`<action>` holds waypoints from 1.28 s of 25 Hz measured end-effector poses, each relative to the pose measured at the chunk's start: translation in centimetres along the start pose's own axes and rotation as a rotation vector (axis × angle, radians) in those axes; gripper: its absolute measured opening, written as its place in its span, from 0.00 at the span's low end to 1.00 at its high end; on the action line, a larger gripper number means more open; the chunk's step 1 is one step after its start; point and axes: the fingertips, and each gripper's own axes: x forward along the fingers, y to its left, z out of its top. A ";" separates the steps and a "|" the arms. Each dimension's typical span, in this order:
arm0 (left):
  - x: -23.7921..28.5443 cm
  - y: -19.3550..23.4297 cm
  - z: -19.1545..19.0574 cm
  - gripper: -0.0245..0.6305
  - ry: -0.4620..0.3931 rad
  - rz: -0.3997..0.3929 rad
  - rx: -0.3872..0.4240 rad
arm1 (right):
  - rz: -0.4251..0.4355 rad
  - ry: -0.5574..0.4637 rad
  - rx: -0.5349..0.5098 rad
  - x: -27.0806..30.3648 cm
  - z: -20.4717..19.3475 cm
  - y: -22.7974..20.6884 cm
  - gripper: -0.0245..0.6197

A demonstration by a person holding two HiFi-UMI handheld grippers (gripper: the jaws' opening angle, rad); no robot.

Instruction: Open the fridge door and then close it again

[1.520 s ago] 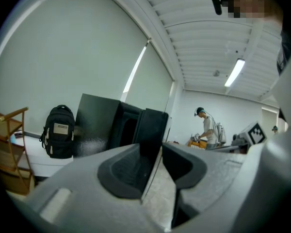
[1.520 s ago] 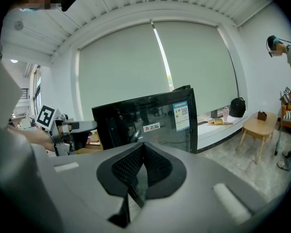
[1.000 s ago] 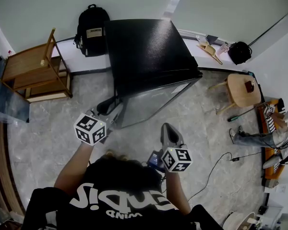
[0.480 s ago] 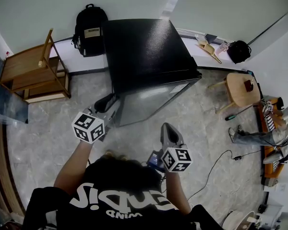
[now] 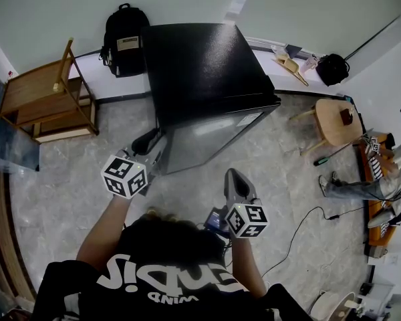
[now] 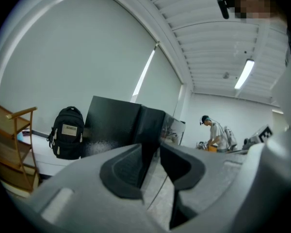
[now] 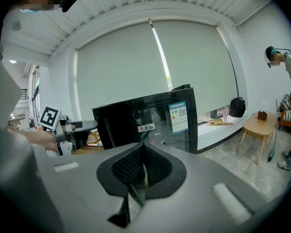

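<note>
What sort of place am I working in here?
Likely an office or lab room, not a kitchen: the fridge stands by a window blind, with a backpack and a small round table nearby.

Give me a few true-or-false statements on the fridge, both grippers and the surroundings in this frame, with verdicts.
1. A black backpack stands by the wall left of the fridge. True.
2. The right gripper grips the fridge door. False: its jaws are shut on nothing, short of the fridge.
3. The left gripper has its jaws pressed together. False: they stand apart, having just been closing, with the fridge's front corner showing in the gap.
4. A wooden side table stands right of the fridge. True.
</note>
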 end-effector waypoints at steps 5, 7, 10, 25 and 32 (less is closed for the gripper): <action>-0.8 -0.6 -0.3 0.15 0.014 0.008 0.011 | 0.005 -0.007 0.001 -0.7 0.1 0.0 0.03; -1.3 -1.0 -0.4 0.14 0.019 0.008 0.018 | 0.012 -0.010 0.000 -0.8 0.2 0.2 0.03; -2.3 -1.8 -0.7 0.11 0.031 0.002 0.028 | 0.028 -0.017 -0.004 -1.0 0.5 0.7 0.03; -7.6 -4.1 -2.0 0.04 0.058 0.004 0.057 | 0.126 -0.044 -0.041 -2.0 1.4 4.3 0.03; -10.3 -3.7 -1.7 0.04 0.034 0.052 0.078 | 0.193 -0.051 -0.064 -2.3 1.1 6.8 0.03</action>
